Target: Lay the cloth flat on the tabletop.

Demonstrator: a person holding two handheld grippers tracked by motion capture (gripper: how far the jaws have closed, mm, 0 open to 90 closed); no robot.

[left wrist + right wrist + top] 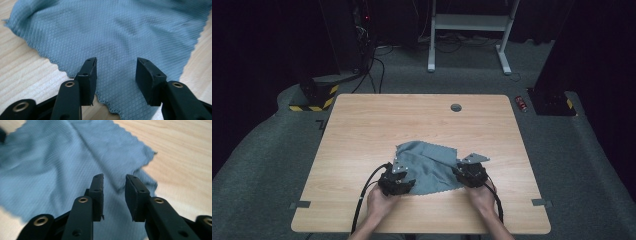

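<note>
From the high view, a grey-blue cloth (427,167) was seen rumpled on the near middle of the wooden surface (362,125), between the left claw (398,184) and the right claw (469,176); dark carpeted floor (272,150) lay around. In the left gripper view, the cloth (112,32) looked soft, light and limp, best pinched at its scalloped edge; the claw (116,66) stood parted, nothing pressed. In the right gripper view, the claw (114,182) was narrowly parted over the cloth (50,162).
</note>
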